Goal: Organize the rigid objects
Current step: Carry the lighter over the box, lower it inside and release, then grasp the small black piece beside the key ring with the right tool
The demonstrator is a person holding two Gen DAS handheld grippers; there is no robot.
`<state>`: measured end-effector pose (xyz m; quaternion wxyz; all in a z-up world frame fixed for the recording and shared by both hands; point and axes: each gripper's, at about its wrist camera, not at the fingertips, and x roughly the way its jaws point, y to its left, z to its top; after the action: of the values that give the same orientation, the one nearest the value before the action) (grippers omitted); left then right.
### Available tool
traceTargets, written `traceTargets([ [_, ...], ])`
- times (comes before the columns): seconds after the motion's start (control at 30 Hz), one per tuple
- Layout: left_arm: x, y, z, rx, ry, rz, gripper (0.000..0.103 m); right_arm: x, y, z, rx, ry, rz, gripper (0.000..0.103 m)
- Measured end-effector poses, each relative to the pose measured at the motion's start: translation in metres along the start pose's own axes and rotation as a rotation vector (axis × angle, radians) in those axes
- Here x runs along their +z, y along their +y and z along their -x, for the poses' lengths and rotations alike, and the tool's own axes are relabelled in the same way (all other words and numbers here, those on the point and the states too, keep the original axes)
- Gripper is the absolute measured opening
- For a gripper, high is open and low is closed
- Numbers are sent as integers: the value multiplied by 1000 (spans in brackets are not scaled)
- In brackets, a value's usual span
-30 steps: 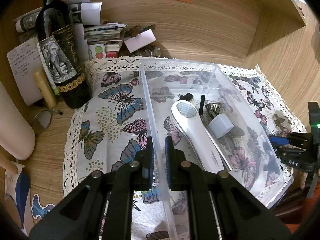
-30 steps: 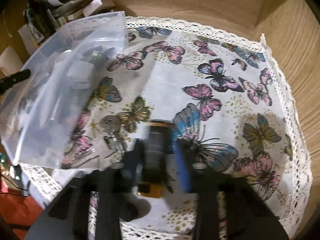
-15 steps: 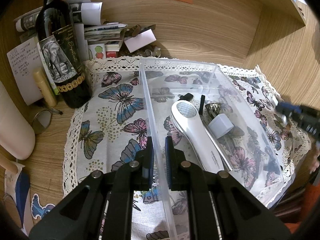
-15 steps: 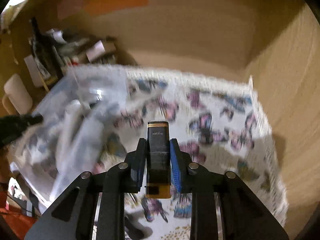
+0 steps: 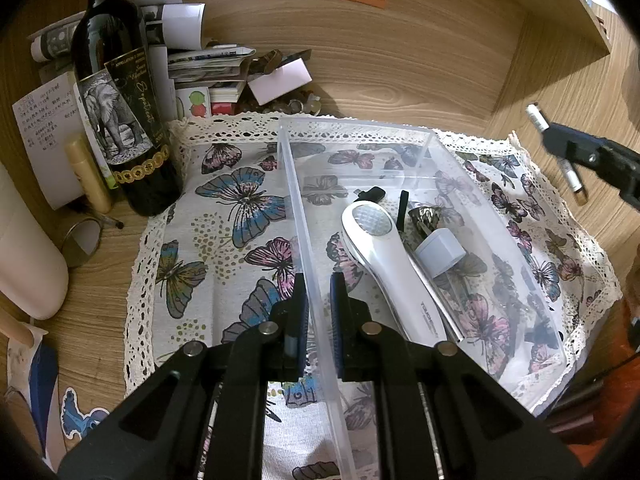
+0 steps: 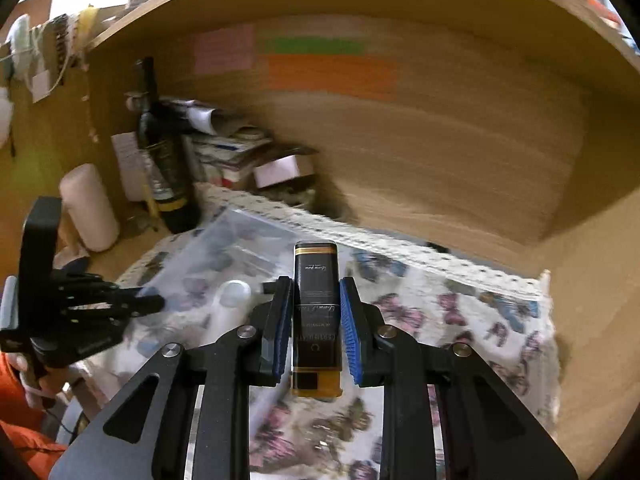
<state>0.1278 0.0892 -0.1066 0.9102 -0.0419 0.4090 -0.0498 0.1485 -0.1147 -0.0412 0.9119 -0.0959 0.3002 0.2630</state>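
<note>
L wrist view: left gripper (image 5: 318, 300) is clamped on the near wall of the clear bin (image 5: 432, 136), which already holds a white handheld device (image 5: 394, 264) and a small cap (image 5: 440, 246) on the butterfly cloth (image 5: 224, 208). R wrist view: right gripper (image 6: 314, 320) pinches a dark rectangular bottle (image 6: 316, 300) by its sides, up over the cloth, not yet in the bin. Risk, IMO: smooth sides could slip thru the pads, or a drop from this height knocks the cap or shifts the bin.

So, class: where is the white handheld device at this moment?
In the left wrist view, the white handheld device lies inside the clear plastic bin, right of the wall that the left gripper clamps, beside a small grey cap.
</note>
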Motion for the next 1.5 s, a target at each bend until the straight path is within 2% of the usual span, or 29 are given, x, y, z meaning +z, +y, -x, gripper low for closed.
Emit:
traceTargets([
  [0.27, 0, -1, 0, -6, -2, 1, 10, -9, 21, -33, 89, 96, 7, 22],
  [0.47, -1, -1, 1, -9, -6, 3, 10, -23, 28, -54, 108, 184, 8, 22],
  [0.77, -2, -1, 1, -10, -6, 3, 10, -27, 34, -66, 118, 230, 22, 22],
  [0.97, -1, -1, 1, -11, -6, 5, 10, -26, 34, -62, 107, 216, 25, 21],
  [1.1, -2, -1, 1, -12, -6, 5, 10, -23, 27, -46, 91, 174, 6, 22],
  [1.33, -2, -1, 1, -12, -7, 5, 10, -25, 5, -6, 12, 93, -38, 37],
  [1.5, -2, -1, 1, -11, -7, 5, 10, -40, -7, 8, -49, 102, -67, 41],
])
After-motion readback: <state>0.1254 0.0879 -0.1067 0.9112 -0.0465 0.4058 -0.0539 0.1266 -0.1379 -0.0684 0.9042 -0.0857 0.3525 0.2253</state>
